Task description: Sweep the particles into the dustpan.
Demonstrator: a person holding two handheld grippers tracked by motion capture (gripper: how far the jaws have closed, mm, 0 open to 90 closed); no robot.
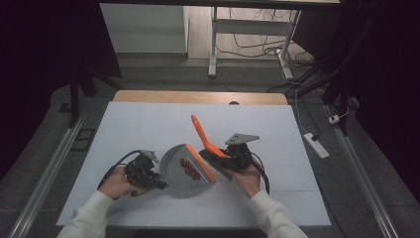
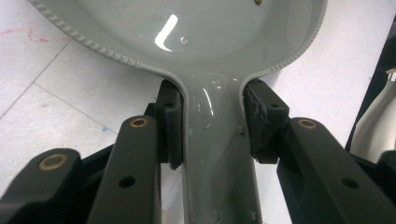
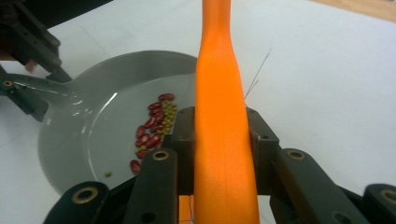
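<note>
2 hand-held grippers clamped | L (image 2: 212, 128): dustpan (image 1: 181, 168) handle | R (image 3: 219, 149): brush (image 1: 205, 141) | beans (image 1: 189, 168) in pan

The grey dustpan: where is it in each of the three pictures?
High view: the grey dustpan lies low centre, between both hands.
Left gripper view: its bowl spans the top, its handle clamped between the jaws.
Right gripper view: left of the orange brush handle.
Shared landmark: the red beans in the pan.

We are seeing a grey dustpan (image 1: 184, 171) lying flat on the white table, red and green beans (image 3: 153, 126) gathered inside by its orange lip, and an orange-handled brush (image 1: 204, 140) tilting up beside that lip.
</note>
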